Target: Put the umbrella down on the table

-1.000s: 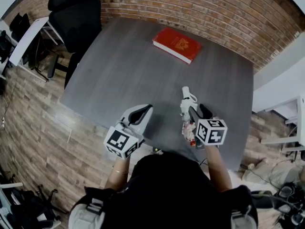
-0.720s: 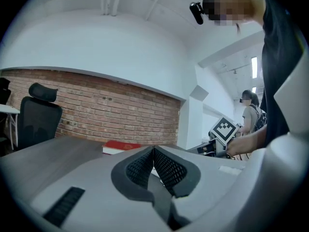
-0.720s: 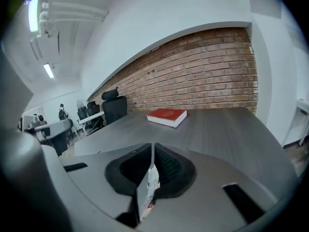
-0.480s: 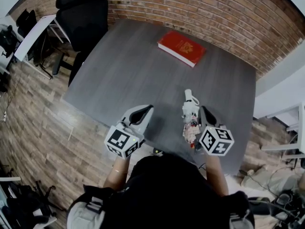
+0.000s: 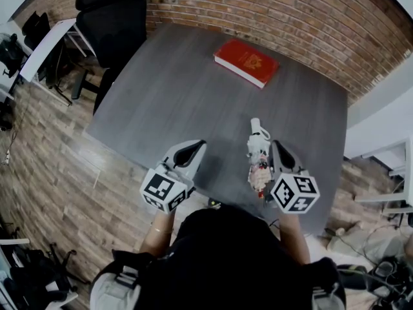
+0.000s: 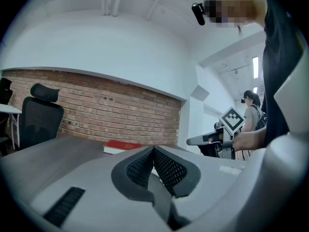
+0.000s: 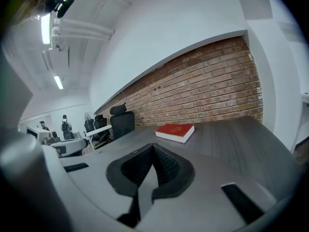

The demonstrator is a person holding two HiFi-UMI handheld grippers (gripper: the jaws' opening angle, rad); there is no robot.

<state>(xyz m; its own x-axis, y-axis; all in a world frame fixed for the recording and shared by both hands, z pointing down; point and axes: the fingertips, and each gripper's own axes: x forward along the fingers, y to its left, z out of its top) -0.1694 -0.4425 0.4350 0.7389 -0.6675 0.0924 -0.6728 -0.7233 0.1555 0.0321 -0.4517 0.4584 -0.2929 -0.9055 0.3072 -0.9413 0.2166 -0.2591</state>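
The folded umbrella (image 5: 258, 159) lies on the table (image 5: 161, 95) near its near edge, toward the right corner, its white end pointing at the far edge, where a red book (image 5: 246, 61) lies. The right gripper (image 5: 277, 147), just beside it, has jaws pressed together on nothing; the left gripper (image 5: 193, 148), at the near edge, is likewise closed and empty

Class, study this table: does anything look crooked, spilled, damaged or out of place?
Nothing is spilled or visibly damaged. The red book lies at a slant to the edges of the table, and the folded umbrella lies close to the near edge, beside the shut, empty right gripper. Neither looks like a real problem.
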